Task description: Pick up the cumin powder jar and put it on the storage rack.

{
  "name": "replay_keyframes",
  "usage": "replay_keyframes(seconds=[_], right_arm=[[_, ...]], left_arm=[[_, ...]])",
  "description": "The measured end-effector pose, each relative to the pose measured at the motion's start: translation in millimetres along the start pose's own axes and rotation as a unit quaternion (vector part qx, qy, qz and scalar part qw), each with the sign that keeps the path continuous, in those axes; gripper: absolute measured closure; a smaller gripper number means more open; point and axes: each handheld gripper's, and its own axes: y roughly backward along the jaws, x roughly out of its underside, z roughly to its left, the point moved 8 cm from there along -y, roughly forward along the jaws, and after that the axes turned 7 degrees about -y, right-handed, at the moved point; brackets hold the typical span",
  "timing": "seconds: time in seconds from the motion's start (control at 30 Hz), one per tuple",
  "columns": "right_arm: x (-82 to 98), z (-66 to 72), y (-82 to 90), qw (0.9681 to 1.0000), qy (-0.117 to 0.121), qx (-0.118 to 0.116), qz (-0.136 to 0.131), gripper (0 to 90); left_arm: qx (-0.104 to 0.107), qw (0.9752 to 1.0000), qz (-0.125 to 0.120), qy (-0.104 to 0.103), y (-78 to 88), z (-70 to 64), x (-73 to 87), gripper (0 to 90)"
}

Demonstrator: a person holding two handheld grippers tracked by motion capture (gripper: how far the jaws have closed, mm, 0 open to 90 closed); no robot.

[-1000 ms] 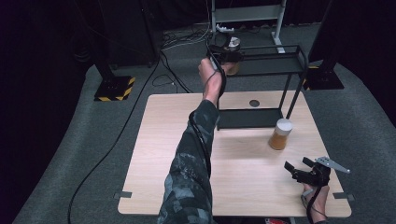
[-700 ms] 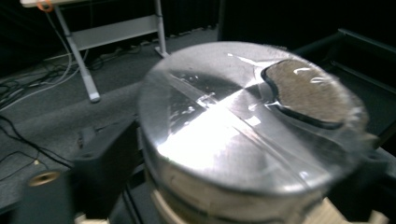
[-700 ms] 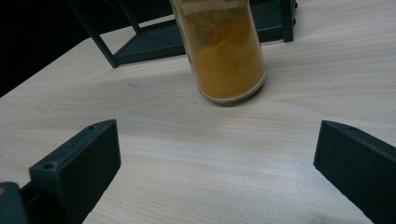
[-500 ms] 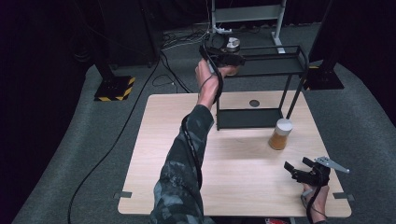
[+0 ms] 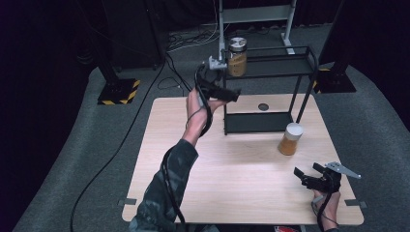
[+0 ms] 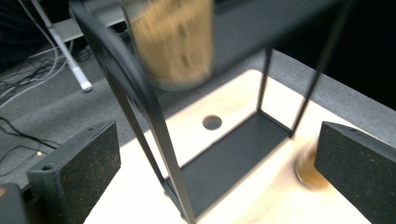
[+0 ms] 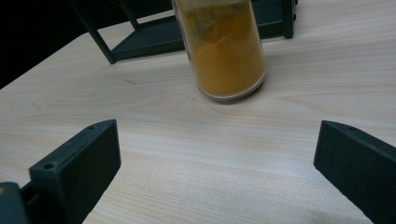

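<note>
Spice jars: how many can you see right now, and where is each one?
2. One jar stands on the top shelf of the black rack, at its left end. The other jar stands on the table, right of the rack's base. None seem hidden.

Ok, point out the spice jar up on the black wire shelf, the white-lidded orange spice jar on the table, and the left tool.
Brown spice jar on the shelf [image 5: 237,60], high view, on its glass body.
White-lidded orange spice jar [image 5: 290,140], high view, on its side.
Left tool [image 5: 227,94], high view, between its open fingertips.
</note>
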Motion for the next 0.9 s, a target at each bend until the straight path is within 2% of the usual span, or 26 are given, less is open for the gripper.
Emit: replay_keyframes(seconds=[0.07, 0.17, 0.23, 0.37, 0.5, 0.6, 0.67, 0.73, 0.77, 0.8, 0.83, 0.9], right_arm=[[-0.3, 0.1, -0.3, 1.0, 0.001, 0.001, 0.001, 0.0], [-0.3, 0.5, -0.4, 1.0, 0.002, 0.001, 0.001, 0.0], [-0.4, 1.0, -0.6, 1.0, 0.003, 0.003, 0.002, 0.0], [-0.7, 1.3, -1.0, 1.0, 0.005, 0.003, 0.005, 0.0], [-0.9, 1.6, -1.2, 1.0, 0.007, 0.004, 0.006, 0.0], [-0.8, 1.9, -1.3, 0.9999, 0.009, 0.004, 0.006, 0.0], [-0.8, 2.0, -1.2, 0.9999, 0.009, 0.004, 0.006, 0.0], [-1.1, 2.0, -1.4, 0.9999, 0.009, 0.004, 0.007, 0.0], [-1.1, 2.1, -1.5, 0.9999, 0.01, 0.004, 0.007, 0.0], [-1.2, 2.1, -1.7, 0.9999, 0.01, 0.004, 0.008, 0.0], [-1.4, 2.0, -1.9, 0.9999, 0.011, 0.004, 0.008, 0.0], [-1.4, 2.1, -2.0, 0.9999, 0.012, 0.004, 0.009, 0.0]], left_arm=[[0.006, 1.0, -0.001, 0.008, 2.7, -4.4, 20.7, 0.0], [0.008, 0.9997, 0.014, 0.019, 4.9, -11.2, 53.7, 0.0], [0.0, 0.9994, 0.025, 0.023, 5.7, -17.6, 76.8, 0.0], [-0.011, 0.9975, 0.05, 0.049, 3.7, -27.9, 127.3, 0.0], [-0.021, 0.9939, 0.082, 0.071, 1.1, -34.3, 170.4, 0.0], [-0.037, 0.9907, 0.098, 0.088, -0.1, -40.8, 201.1, 0.0], [-0.048, 0.9888, 0.109, 0.09, -0.6, -44.3, 216.0, 0.0], [-0.049, 0.9872, 0.114, 0.1, -1.4, -47.0, 233.2, 0.0], [-0.055, 0.9861, 0.123, 0.097, -2.1, -49.0, 240.3, 0.0], [-0.055, 0.9861, 0.123, 0.097, -2.1, -49.0, 240.3, 0.0], [-0.054, 0.9849, 0.126, 0.106, -3.3, -50.3, 255.2, 0.0], [-0.063, 0.9833, 0.13, 0.11, -4.7, -52.1, 266.1, 0.0]])
